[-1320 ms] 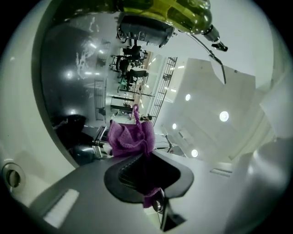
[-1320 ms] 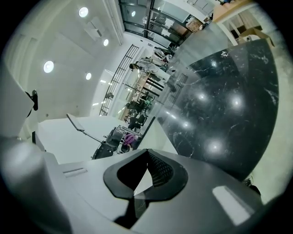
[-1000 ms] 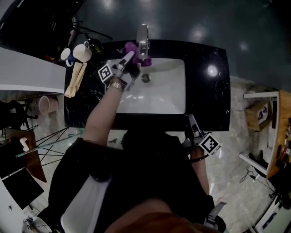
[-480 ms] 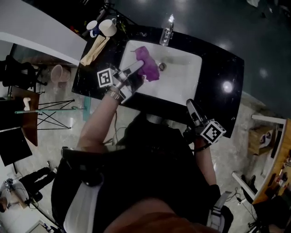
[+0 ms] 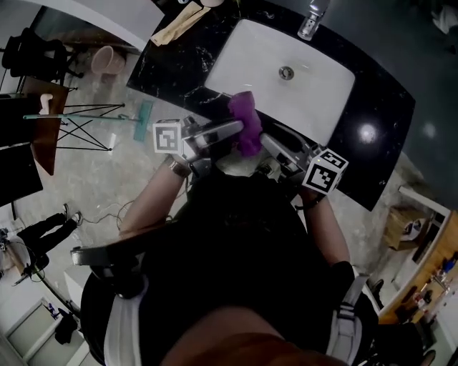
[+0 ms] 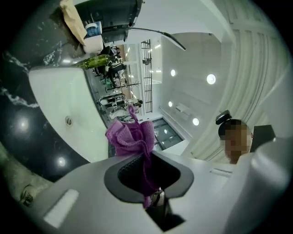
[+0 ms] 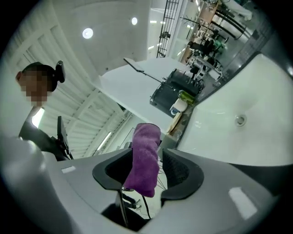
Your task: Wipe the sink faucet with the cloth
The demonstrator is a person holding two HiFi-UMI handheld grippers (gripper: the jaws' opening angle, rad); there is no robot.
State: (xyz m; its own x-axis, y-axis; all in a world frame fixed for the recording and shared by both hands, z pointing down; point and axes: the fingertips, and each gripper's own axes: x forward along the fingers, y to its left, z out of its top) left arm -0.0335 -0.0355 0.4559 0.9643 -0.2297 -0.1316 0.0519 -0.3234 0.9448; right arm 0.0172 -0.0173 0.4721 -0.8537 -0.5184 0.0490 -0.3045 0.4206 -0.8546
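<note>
Left gripper (image 5: 232,132) pinches one end of the purple cloth (image 5: 245,121). The right gripper (image 5: 270,145), jaws opening, straddles the cloth's other end without pressing on it. Both meet over the near edge of the counter (image 5: 179,64), and the faucet (image 5: 310,21) stands well apart, at the far rim of the sink (image 5: 236,68).

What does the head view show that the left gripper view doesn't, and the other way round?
Only the head view shows the pink bucket on the floor and the person's dark top. Only the left gripper view shows the ceiling lights. Both show the purple cloth pinched in the left gripper jaws, and the white sink.
</note>
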